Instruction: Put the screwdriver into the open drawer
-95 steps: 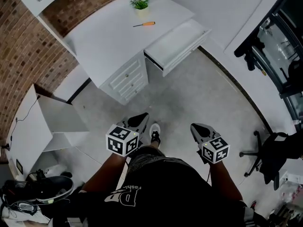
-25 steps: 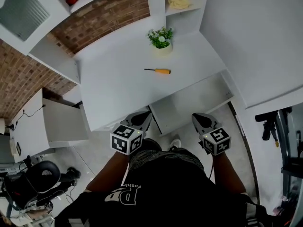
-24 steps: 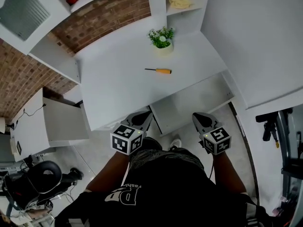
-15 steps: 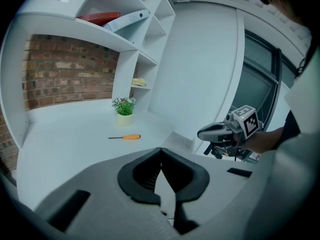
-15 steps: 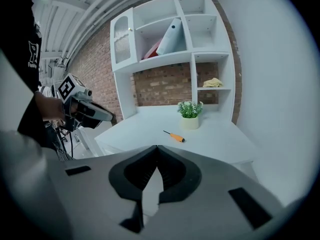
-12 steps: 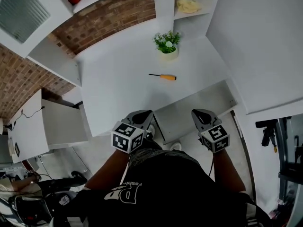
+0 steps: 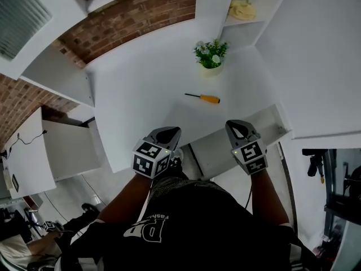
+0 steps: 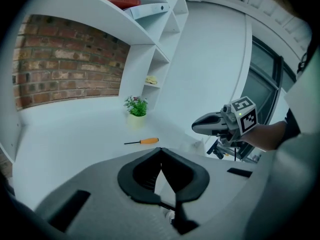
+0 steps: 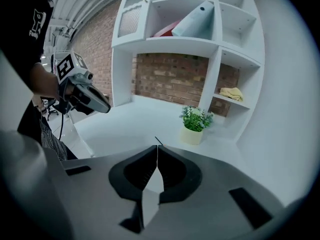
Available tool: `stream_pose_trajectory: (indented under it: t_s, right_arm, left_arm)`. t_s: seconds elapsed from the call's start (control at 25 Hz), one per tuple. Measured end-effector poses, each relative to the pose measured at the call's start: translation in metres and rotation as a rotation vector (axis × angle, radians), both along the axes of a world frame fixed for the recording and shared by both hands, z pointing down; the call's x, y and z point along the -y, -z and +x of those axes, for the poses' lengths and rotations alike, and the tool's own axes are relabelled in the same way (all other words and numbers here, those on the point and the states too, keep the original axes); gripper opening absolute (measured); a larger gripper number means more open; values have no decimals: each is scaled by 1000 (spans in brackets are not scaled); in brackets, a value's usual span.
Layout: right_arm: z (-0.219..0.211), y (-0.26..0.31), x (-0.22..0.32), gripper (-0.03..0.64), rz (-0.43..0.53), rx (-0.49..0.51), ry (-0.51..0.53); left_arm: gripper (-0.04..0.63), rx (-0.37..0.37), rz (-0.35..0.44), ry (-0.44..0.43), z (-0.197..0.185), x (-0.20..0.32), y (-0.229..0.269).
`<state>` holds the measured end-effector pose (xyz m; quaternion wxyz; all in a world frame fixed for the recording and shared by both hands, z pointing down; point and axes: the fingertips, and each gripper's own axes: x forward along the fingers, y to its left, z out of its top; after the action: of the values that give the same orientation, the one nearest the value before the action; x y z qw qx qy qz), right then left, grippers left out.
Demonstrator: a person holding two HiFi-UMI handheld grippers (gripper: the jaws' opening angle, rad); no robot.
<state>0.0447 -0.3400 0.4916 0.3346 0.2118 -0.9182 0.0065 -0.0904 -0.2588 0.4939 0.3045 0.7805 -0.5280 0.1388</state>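
Jaws together, screwdriver (image 7: 203,98) ahead on desk (image 7: 141,89)

Black shirt (image 7: 194,224) with white lettering low on its front, only partly readable. Beyond the shirt, left hand-held gripper (image 7: 169,133) and right hand-held gripper (image 7: 235,126): grey shells, black jaw pads, each topped by a white cube of black square markers. Thin black cable (image 7: 249,195) beside the shirt's right shoulder.
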Motion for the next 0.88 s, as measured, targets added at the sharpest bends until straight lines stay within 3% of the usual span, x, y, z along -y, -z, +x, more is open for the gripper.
stream_pose_trajectory:
  t_s: [0.28,0.88]
  right_arm:
    - [-48,-27,30,8,44,-170,83]
    - [-100,-117,79,41,97,-470,286]
  left_arm:
    - [17,-13,-56,-10,-31,10,-28]
    - [17,-36,-137,-23,-70,16,-65]
